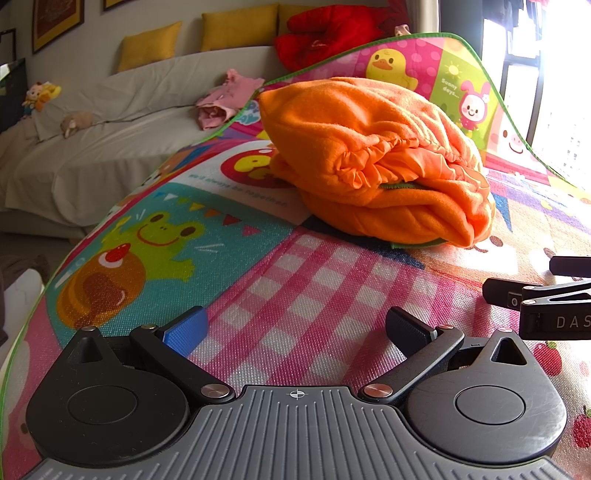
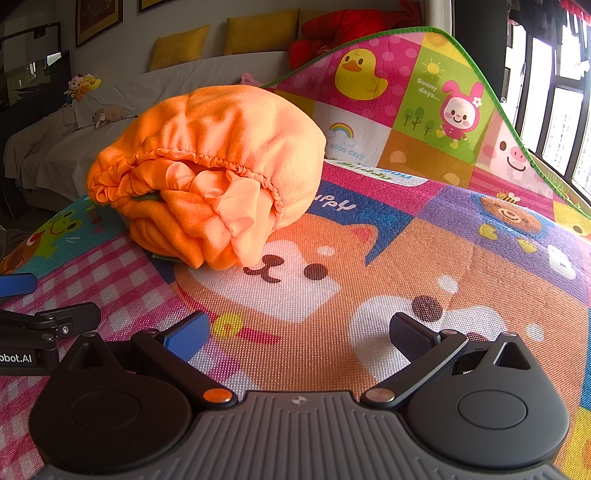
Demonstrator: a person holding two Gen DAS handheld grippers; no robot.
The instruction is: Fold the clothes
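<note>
An orange fleece garment point(image 1: 373, 155) lies folded in a thick bundle on the colourful play mat point(image 1: 295, 295), its elastic waistband facing me. It also shows in the right wrist view point(image 2: 210, 173). My left gripper point(image 1: 297, 328) is open and empty, low over the pink checked patch, short of the bundle. My right gripper point(image 2: 299, 332) is open and empty over the bear print on the mat point(image 2: 406, 258), to the right of the bundle. Each gripper shows at the edge of the other's view, the right one point(image 1: 546, 295) and the left one point(image 2: 33, 325).
A sofa under a white sheet point(image 1: 110, 147) stands beyond the mat's left edge, with yellow cushions point(image 1: 236, 26), a red garment point(image 1: 328, 33), pink clothes point(image 1: 225, 99) and soft toys point(image 1: 40, 94). The mat's far end curls up point(image 2: 424, 92). Windows point(image 2: 554, 110) are at right.
</note>
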